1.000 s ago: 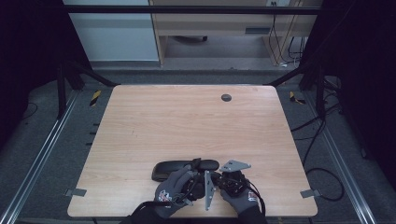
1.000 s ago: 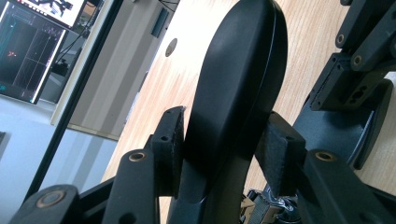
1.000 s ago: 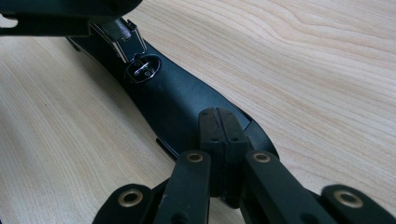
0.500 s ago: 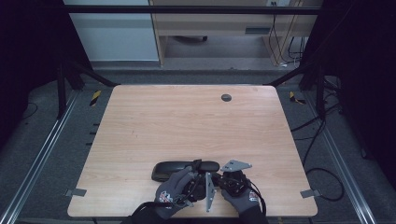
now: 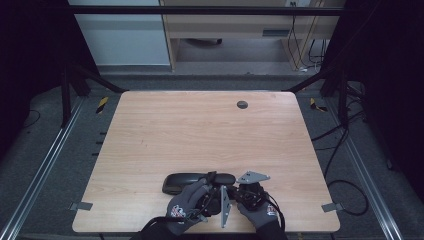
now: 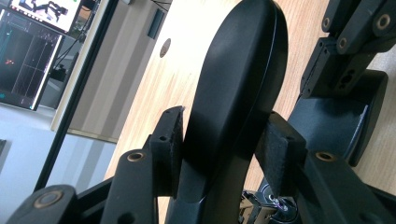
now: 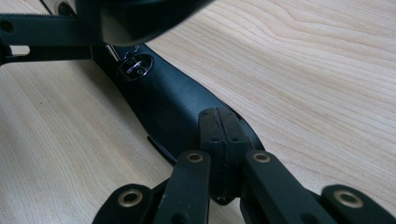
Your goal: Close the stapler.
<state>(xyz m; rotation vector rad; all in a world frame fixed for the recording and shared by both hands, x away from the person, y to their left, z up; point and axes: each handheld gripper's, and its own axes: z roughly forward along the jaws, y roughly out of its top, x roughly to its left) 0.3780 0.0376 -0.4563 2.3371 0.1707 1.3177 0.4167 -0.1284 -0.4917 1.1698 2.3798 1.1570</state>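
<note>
In the high view, a long black hard-shell glasses case [image 5: 200, 181] lay opened near the front edge of the pale wooden table [image 5: 200, 130], its long axis running across the table from left to right. Both gloved hands met at its right end: the left gripper [image 5: 210, 192] came in from just below it, and the right gripper [image 5: 248, 192] sat just to the right, under its grey three-cornered plate [image 5: 252, 176]. A small round dark grommet [image 5: 242, 104] sat well apart, toward the far edge.

In the left gripper view, the case's raised, rounded lid [image 6: 238, 79] stood upright between the jaws, and both pads [image 6: 170, 140] pressed against its sides, so the left gripper [image 6: 224, 149] was clamped on the lid. The right gripper's black linkage [image 6: 348, 46] showed beyond.

In the right gripper view, the case's flat lower half [image 7: 168, 107] lay on the wood, stretching away from the jaws toward a small metal hinge fitting [image 7: 135, 66]. The right gripper [image 7: 218, 135] had its pads together, pinching the near rim of that lower half.

The lid lay directly between the left fingers and the base straight ahead of the right ones, so my judgement was that any swing of the lid would turn about the hinge along the case's long axis.
</note>
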